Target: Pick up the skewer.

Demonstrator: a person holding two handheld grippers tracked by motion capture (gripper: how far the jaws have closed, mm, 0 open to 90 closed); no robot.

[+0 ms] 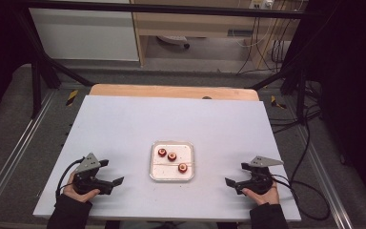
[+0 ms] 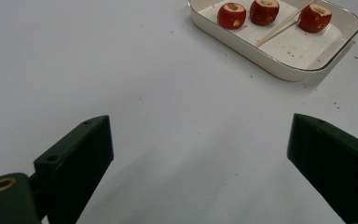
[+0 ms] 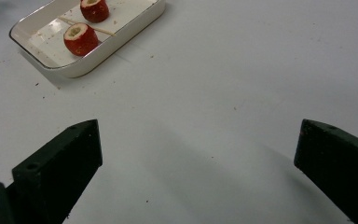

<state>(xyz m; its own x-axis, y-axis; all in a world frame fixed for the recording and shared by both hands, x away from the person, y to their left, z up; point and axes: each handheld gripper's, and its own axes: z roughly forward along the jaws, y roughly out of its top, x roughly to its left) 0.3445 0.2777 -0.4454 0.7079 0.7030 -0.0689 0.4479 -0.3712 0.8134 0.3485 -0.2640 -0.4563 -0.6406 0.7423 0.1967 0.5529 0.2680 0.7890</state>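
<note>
The white desk (image 1: 124, 129) stretches wide, and at its near edge sit two tools: the left hand-held gripper (image 1: 110, 174) and the right hand-held gripper (image 1: 235, 175), each gripped from below by a hand. Both point inward toward the middle. Jaws on the left one stand spread wide with nothing between them, and the right one matches it, jaws apart and empty over bare desk.

Between the two, and a little farther out from the person, lies the white rectangular tray (image 1: 156, 175). From the left hand-held gripper it lies ahead and to the right; from the right hand-held gripper, ahead and to the left. Neither tool touches it, and they look about equally near, so neither side has a clear advantage on reach.

Inside the tray sit three cored red fruit pieces (image 1: 172, 156), hollow ends up. Two lie in the far half, and the lone fruit piece (image 1: 183, 167) sits in the near half toward the right hand-held gripper; that tool looks best placed for it.

Smallest of all, the thin wooden skewer (image 2: 279, 25): its long axis runs across the tray, side to side between the two tools, passing between the far pair and the lone piece. In the right gripper view it crosses just behind the nearest fruit. Whether it touches any fruit is too fine to tell. Small red crumbs (image 2: 342, 105) dot the desk beside the tray.
</note>
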